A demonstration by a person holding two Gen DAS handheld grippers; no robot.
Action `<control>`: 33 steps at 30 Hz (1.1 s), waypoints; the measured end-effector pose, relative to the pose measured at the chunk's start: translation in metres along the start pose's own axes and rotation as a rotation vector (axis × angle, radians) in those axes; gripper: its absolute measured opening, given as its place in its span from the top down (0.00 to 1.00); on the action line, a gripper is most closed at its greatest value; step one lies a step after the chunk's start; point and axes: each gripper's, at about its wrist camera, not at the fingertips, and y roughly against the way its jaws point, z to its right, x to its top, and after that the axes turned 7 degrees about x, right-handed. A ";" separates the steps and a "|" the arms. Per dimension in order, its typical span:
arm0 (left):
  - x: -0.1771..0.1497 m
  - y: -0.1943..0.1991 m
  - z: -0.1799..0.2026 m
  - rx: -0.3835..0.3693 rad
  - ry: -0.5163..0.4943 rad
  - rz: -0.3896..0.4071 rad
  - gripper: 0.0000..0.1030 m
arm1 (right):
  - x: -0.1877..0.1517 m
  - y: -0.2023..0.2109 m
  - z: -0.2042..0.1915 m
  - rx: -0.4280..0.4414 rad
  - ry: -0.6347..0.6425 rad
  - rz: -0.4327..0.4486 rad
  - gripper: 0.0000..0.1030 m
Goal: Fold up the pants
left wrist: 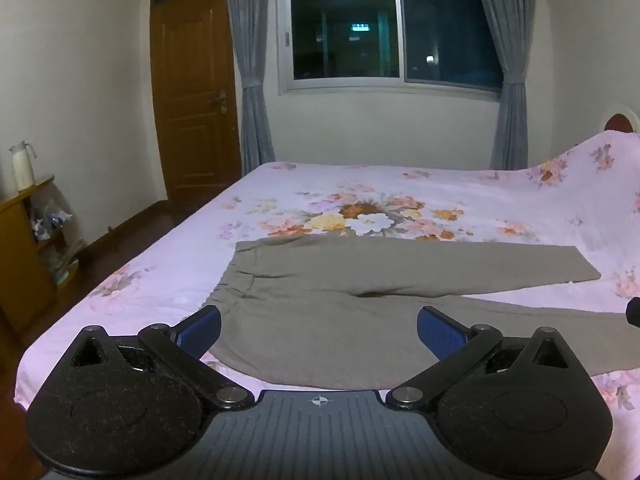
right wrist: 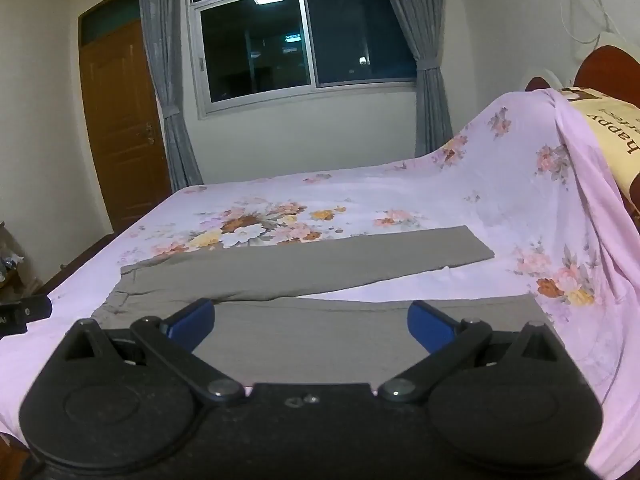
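Observation:
Grey-brown pants (left wrist: pixel 360 300) lie flat on the pink flowered bedsheet (left wrist: pixel 440 196), waistband to the left, both legs spread apart toward the right. My left gripper (left wrist: pixel 318 330) is open and empty, just above the near waist and hip part. In the right wrist view the pants (right wrist: pixel 320 268) show both legs; my right gripper (right wrist: pixel 310 326) is open and empty over the near leg. The far leg's cuff (right wrist: pixel 476 250) lies toward the raised pillow end.
The bed's near edge runs under both grippers. A wooden door (left wrist: pixel 192 92), window (left wrist: pixel 392 28) and grey curtains stand behind. A wooden shelf with a white flask (left wrist: pixel 22 166) is at left. A covered pillow and headboard (right wrist: pixel 600 128) rise at right.

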 end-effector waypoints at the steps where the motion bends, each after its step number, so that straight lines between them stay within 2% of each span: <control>1: 0.000 0.000 -0.001 0.002 0.001 0.000 0.00 | 0.002 0.001 -0.003 0.006 0.002 0.000 0.00; 5: 0.000 -0.015 -0.001 0.000 0.014 -0.006 0.00 | -0.003 -0.005 -0.003 0.027 0.021 0.005 0.00; 8: -0.002 -0.008 -0.005 0.007 0.000 0.006 0.00 | -0.008 -0.010 0.010 0.042 0.029 0.013 0.00; 15: -0.004 0.000 0.000 0.005 -0.001 0.017 0.00 | -0.006 -0.005 -0.003 0.045 0.018 0.007 0.00; 17: -0.003 0.003 0.001 0.006 -0.007 0.020 0.00 | -0.003 -0.005 -0.001 0.042 0.017 -0.037 0.00; 23: -0.001 0.003 0.000 0.003 -0.007 0.015 0.00 | -0.001 -0.006 0.000 0.039 0.000 -0.096 0.00; 27: -0.002 0.002 -0.002 0.001 0.000 0.026 0.00 | -0.003 -0.004 -0.001 0.037 0.017 -0.074 0.00; 30: -0.001 0.002 -0.002 0.004 -0.005 0.023 0.00 | -0.005 -0.004 0.000 0.047 0.020 -0.016 0.00; 33: -0.001 0.003 -0.002 0.006 -0.007 0.022 0.00 | -0.005 -0.005 -0.001 0.047 0.022 -0.010 0.00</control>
